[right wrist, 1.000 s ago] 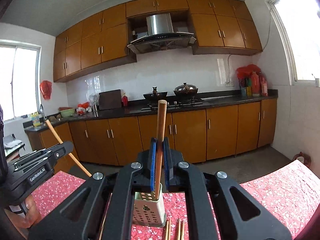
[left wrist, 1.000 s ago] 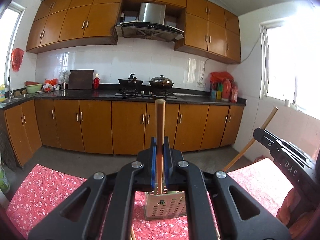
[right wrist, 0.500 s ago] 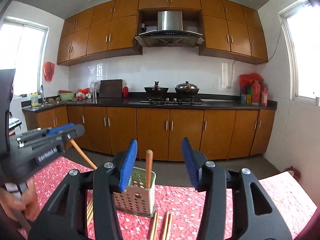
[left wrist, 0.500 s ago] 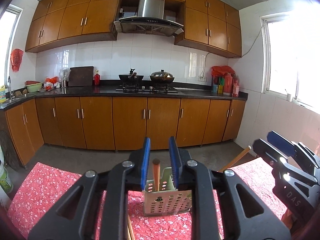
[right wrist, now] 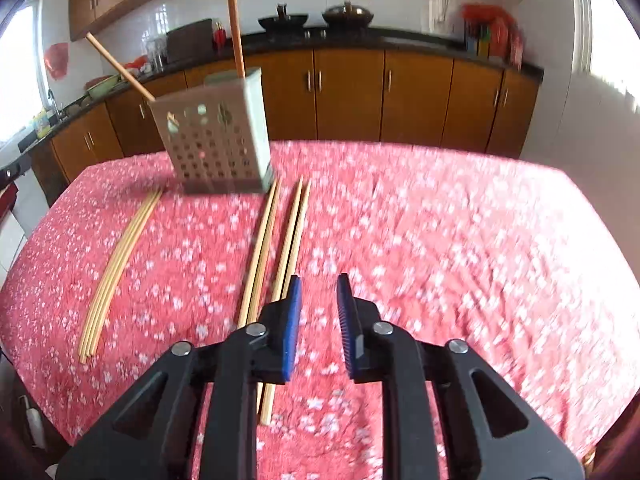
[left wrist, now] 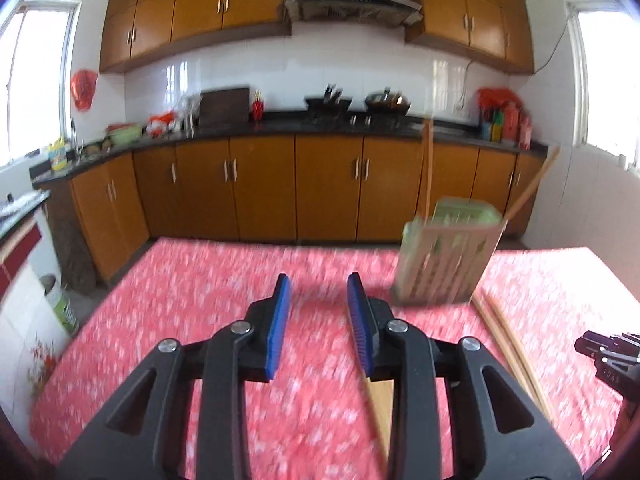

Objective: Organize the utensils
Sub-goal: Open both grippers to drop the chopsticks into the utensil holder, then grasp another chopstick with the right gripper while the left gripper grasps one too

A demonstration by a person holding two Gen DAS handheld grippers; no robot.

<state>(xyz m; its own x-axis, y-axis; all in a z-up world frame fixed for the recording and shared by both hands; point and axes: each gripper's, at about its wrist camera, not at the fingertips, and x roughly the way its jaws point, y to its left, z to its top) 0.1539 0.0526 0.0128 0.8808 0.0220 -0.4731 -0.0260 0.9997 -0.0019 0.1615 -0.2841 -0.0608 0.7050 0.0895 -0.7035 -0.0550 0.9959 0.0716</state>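
A perforated pale utensil holder (right wrist: 216, 136) stands on the red floral tablecloth (right wrist: 440, 240) with two wooden chopsticks (right wrist: 234, 20) sticking out of it. It also shows in the left wrist view (left wrist: 448, 254), blurred. Several loose chopsticks lie on the cloth: one bundle on the left (right wrist: 120, 264) and two pairs in the middle (right wrist: 280, 248). My right gripper (right wrist: 318, 304) is open and empty, above the cloth just right of the middle chopsticks. My left gripper (left wrist: 318, 312) is open and empty, left of the holder, with a chopstick (left wrist: 378, 404) lying under its right finger.
More chopsticks (left wrist: 512, 344) lie right of the holder in the left wrist view. The right gripper's body (left wrist: 608, 356) shows at that view's right edge. Kitchen cabinets and a counter with pots (left wrist: 356, 104) stand beyond the table's far edge.
Both grippers let go of their chopsticks into the holder, opened, then pulled back and tilted down toward the tablecloth. The holder now sits farther away and to the side in each view.
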